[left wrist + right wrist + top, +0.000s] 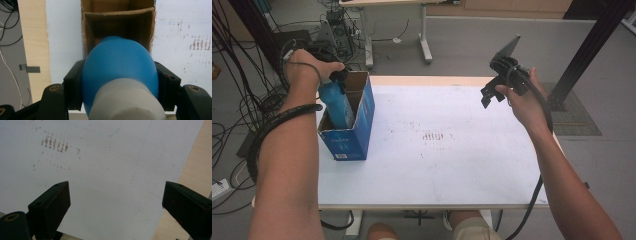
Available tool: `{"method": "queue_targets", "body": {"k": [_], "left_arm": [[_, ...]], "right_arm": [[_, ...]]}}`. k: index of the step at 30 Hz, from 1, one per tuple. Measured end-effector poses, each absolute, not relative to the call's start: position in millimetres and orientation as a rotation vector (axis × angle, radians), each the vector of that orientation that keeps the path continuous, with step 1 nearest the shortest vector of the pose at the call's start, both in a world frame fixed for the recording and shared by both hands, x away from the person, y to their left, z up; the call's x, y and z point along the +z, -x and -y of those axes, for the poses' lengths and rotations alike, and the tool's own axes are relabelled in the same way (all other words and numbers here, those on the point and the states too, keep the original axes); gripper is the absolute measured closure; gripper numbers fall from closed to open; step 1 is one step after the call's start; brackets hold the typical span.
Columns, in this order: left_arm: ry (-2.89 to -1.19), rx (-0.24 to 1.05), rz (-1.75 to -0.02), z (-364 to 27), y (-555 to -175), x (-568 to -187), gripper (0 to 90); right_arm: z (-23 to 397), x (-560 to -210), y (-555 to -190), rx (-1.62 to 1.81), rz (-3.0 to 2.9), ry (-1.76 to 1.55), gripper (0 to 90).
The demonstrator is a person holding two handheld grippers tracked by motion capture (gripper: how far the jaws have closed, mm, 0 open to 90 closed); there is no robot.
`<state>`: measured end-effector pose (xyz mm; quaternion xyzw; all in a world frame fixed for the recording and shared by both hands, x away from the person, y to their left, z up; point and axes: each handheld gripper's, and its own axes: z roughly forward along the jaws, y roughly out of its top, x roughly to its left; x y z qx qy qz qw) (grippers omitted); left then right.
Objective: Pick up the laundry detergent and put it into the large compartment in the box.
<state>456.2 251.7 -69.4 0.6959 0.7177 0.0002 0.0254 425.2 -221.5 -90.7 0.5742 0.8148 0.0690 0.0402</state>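
Observation:
A blue bottle [337,102] with a white cap end [127,102] hangs partly inside an open blue cardboard box [354,135] at the table's left. My left gripper [339,75] is shut on the bottle near its top, and in the left gripper view both black jaws press on the bottle's [120,62] sides above the box's brown inside [117,22]. My right gripper [489,95] is held above the table's far right with its jaws wide apart. In the right gripper view nothing lies between the jaws of the right gripper [115,202].
The white table top [452,170] has a patch of brown marks [434,136] near its middle. A bare wooden strip [427,80] runs along the far edge. Cables and gear [242,100] lie on the floor at the left, and a black frame post [592,45] stands at the right.

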Motion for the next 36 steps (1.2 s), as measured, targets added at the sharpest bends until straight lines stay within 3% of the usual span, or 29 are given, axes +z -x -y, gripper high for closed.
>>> {"method": "queue_targets", "body": {"k": [36], "left_arm": [[-2.227, -0.049, -2.218, -240.2, -467.7, -131.4, 37.6]], "right_arm": [[222.7, -106.6, -431.0, 0.186, -2.509, -1.775, 7.9]]}}
